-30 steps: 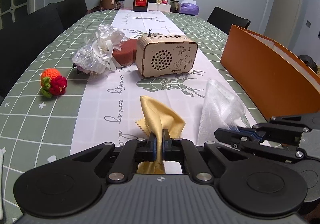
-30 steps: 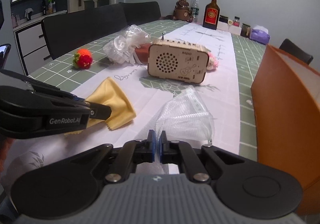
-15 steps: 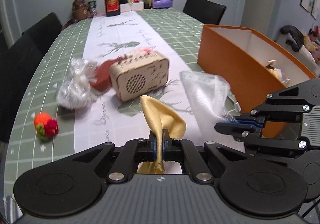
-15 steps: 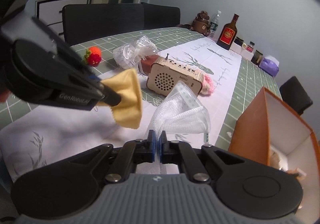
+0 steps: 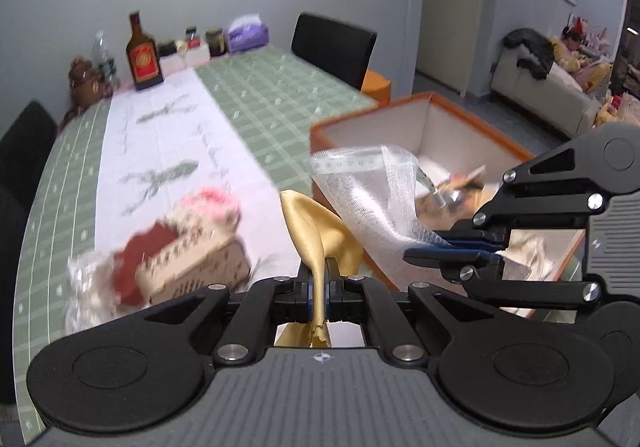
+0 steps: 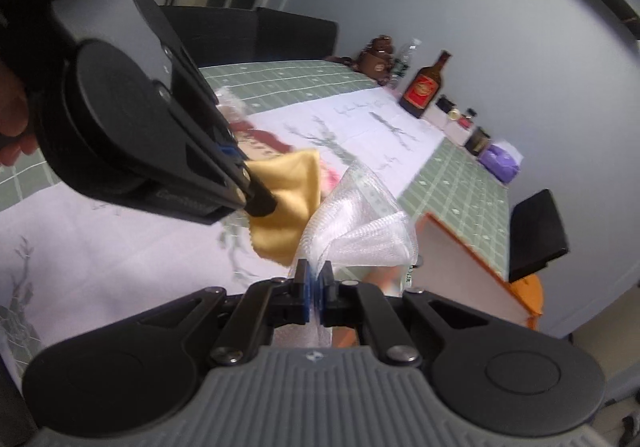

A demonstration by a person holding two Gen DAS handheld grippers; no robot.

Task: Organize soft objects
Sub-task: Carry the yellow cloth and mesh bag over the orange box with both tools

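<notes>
My left gripper (image 5: 319, 279) is shut on a yellow cloth (image 5: 316, 235) and holds it in the air near the orange box (image 5: 472, 151). The cloth also shows in the right wrist view (image 6: 288, 207). My right gripper (image 6: 316, 287) is shut on a white mesh bag (image 6: 356, 231), lifted beside the cloth; the bag hangs over the box's near edge in the left wrist view (image 5: 368, 191). The box is open-topped with several items inside. The right gripper (image 5: 424, 253) shows at the right of the left wrist view.
A wooden radio (image 5: 192, 267), a dark red item (image 5: 148, 247), a pink item (image 5: 208, 199) and a clear plastic bundle (image 5: 80, 287) lie on the table (image 5: 260, 95). A brown bottle (image 5: 142, 59), jars and a purple pack (image 5: 248, 33) stand at the far end. Black chairs surround it.
Both grippers have lifted their cloths higher and swung right toward the orange box. The mesh bag now hangs over the box's edge, and the box's inside shows.
</notes>
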